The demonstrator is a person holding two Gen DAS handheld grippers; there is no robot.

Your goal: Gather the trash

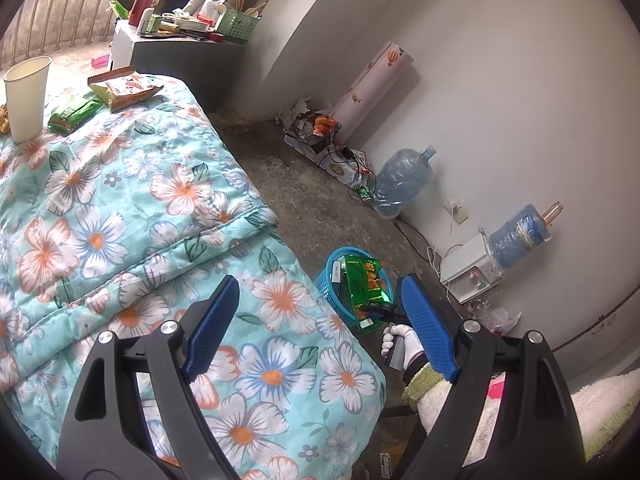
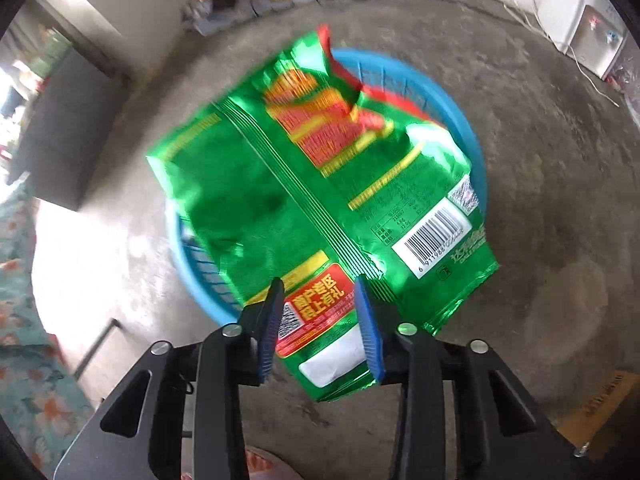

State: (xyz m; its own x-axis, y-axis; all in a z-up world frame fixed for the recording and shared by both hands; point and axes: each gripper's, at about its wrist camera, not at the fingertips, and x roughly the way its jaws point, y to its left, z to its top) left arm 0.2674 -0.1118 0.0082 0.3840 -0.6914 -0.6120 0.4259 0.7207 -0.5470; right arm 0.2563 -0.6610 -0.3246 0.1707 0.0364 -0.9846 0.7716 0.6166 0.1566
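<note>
My right gripper [image 2: 320, 300] holds a large green snack bag [image 2: 320, 184] over a blue plastic basket [image 2: 460, 112] on the floor; the jaws stand partly apart with the bag's bottom edge between them, and the bag is motion-blurred. The bag [image 1: 366, 284] and basket [image 1: 328, 280] also show in the left wrist view. My left gripper [image 1: 316, 296] is open and empty above the floral quilt [image 1: 120, 200]. On the quilt's far end lie a small green wrapper [image 1: 74, 114], a tan snack bag [image 1: 126, 90] and a paper cup [image 1: 26, 98].
A cluttered grey table [image 1: 188, 40] stands beyond the bed. Water jugs [image 1: 404, 180], a white dispenser [image 1: 472, 268], cables and boxes line the wall. The floor is bare concrete.
</note>
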